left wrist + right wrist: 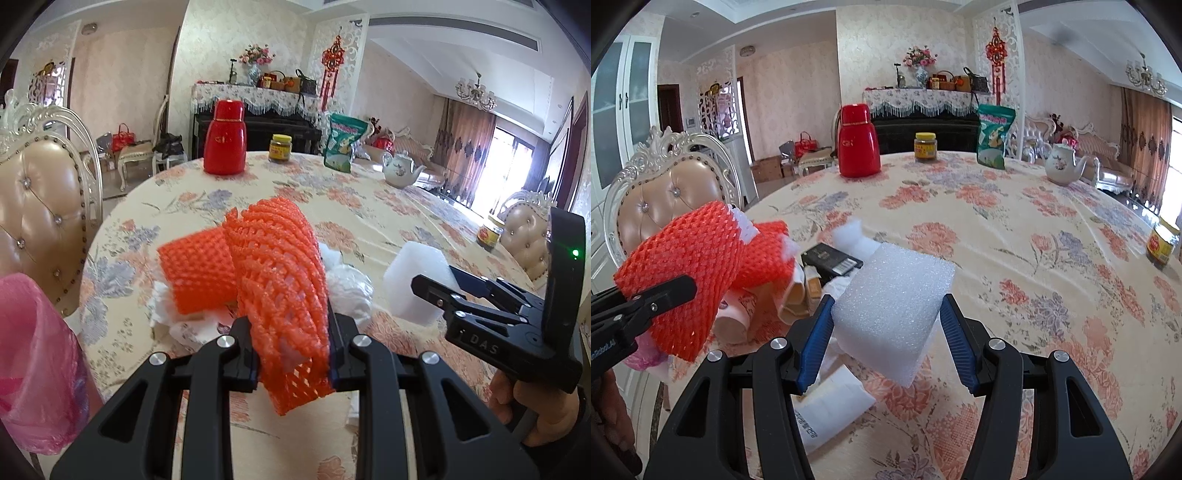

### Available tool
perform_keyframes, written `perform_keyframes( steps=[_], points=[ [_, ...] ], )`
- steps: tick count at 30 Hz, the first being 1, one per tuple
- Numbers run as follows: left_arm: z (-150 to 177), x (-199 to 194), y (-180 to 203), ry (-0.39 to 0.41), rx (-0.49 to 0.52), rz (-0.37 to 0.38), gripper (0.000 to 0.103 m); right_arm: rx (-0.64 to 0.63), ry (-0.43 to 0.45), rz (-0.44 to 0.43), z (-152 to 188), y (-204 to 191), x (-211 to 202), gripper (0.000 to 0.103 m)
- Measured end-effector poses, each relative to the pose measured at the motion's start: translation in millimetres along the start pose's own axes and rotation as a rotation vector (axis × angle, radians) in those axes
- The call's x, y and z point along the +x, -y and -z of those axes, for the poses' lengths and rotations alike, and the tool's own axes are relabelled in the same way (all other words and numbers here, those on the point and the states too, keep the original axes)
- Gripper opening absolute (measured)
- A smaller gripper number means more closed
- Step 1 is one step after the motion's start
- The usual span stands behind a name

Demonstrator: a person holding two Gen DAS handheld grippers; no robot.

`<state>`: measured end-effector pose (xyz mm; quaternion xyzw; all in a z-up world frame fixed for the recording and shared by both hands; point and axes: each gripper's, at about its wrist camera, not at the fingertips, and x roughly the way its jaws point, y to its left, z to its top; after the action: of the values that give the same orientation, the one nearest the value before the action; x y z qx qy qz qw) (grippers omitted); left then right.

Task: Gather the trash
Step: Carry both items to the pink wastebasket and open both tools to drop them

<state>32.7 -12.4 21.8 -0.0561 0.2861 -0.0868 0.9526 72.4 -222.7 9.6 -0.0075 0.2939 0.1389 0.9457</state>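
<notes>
Left gripper (292, 354) clamping orange foam net (284, 295), table edge (110, 221) beside.

Floral-clothed table (1015, 236), red flask (858, 142), jar (925, 147), teapot (1061, 164)

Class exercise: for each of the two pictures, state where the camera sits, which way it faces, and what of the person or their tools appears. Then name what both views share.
Left wrist: on the left hand-held gripper, facing across the table; it grips orange foam netting; the person's right hand shows.
Right wrist: on the right hand-held gripper, facing likewise, fingers around a white foam block.
Shared: red thermos, teapot, both pieces of trash.
</notes>
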Motion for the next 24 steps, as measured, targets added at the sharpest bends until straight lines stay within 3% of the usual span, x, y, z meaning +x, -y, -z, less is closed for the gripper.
perform_keyframes(
  steps=[13,24],
  points=[
    [-15.5,-16.9,-19.8,0.044,-0.011,-0.046,0.025,-0.012,0.042,-0.036,-20.4,-18.0,-6.7,0.056],
    [-24.6,-37.2,-61.9,0.084,-0.050,-0.108,0.025,-0.032,0.059,-0.083,-39.1,-50.4,-2.6,0.056]
  ],
)
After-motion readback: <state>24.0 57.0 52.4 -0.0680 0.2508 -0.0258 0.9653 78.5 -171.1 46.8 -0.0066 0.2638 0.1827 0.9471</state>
